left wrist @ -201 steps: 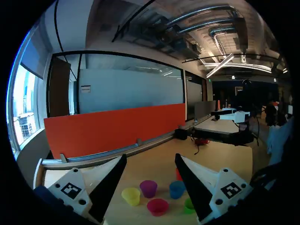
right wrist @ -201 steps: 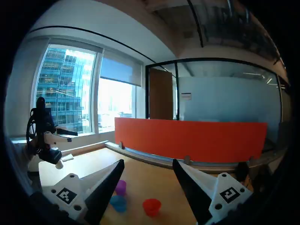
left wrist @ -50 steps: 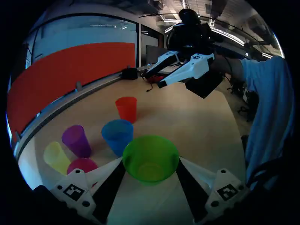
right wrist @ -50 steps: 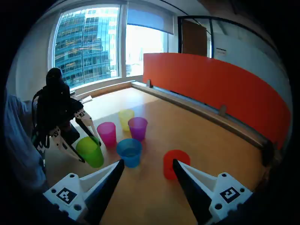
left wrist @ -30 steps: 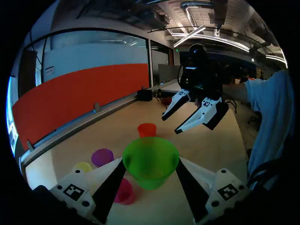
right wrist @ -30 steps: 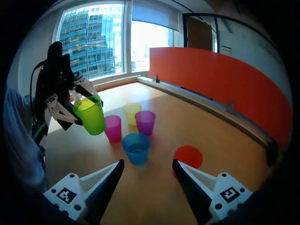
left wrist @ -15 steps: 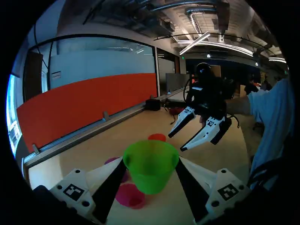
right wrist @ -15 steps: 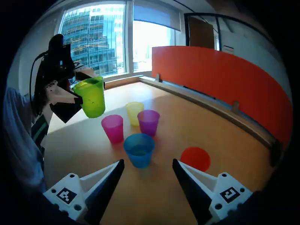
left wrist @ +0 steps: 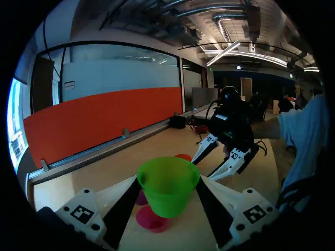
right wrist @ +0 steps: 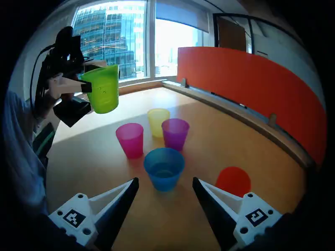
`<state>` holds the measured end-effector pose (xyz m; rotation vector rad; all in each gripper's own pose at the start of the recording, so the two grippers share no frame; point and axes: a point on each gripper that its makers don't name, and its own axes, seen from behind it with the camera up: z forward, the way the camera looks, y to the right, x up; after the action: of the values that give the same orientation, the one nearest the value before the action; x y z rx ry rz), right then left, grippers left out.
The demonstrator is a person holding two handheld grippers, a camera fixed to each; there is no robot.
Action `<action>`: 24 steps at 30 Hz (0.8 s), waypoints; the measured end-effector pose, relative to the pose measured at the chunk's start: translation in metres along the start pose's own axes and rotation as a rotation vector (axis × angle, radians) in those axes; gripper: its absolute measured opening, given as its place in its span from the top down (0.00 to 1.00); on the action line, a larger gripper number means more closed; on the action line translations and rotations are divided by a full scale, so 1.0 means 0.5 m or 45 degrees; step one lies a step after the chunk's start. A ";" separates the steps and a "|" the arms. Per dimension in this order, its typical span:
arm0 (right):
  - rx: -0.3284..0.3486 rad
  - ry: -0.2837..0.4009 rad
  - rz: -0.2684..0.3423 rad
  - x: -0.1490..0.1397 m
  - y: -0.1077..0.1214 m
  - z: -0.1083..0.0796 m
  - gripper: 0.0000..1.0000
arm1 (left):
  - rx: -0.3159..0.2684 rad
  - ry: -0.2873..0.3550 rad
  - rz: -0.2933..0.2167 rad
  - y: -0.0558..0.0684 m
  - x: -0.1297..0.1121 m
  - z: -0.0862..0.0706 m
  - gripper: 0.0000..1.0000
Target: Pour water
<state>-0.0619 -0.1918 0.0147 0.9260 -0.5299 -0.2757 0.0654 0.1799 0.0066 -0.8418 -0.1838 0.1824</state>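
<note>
My left gripper (left wrist: 167,179) is shut on a green cup (left wrist: 168,186), which it holds upright above the wooden table (left wrist: 104,167). Below the green cup stand a pink cup (left wrist: 150,217), a purple cup (left wrist: 141,197) and a red cup (left wrist: 183,157). In the right gripper view, the left gripper (right wrist: 90,88) holds the green cup (right wrist: 101,88) high at the left. My right gripper (right wrist: 165,180) is open and empty, low over the table, and a blue cup (right wrist: 164,167) stands just ahead of its fingertips. The right gripper (left wrist: 202,169) also shows beyond the green cup.
A pink cup (right wrist: 130,139), a yellow cup (right wrist: 158,120) and a purple cup (right wrist: 175,131) cluster behind the blue one, and a red cup (right wrist: 233,180) stands to the right. An orange partition (right wrist: 251,79) runs along the table's far edge. A person's sleeve (left wrist: 303,138) is at the right.
The left gripper has lifted the green cup off the table and kept raising it. The right gripper has drawn lower and closer to the blue cup.
</note>
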 end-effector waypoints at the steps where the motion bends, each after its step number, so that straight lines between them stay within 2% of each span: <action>1: 0.001 -0.003 -0.003 -0.001 -0.001 0.005 0.00 | 0.002 0.000 0.001 -0.001 0.000 -0.002 0.12; 24: 0.025 -0.042 -0.023 -0.010 -0.003 0.118 0.00 | 0.058 -0.016 0.009 -0.025 -0.011 -0.035 0.12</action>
<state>-0.0981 -0.2307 0.0405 0.9472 -0.5560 -0.3033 0.0654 0.1577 0.0044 -0.7961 -0.1878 0.1980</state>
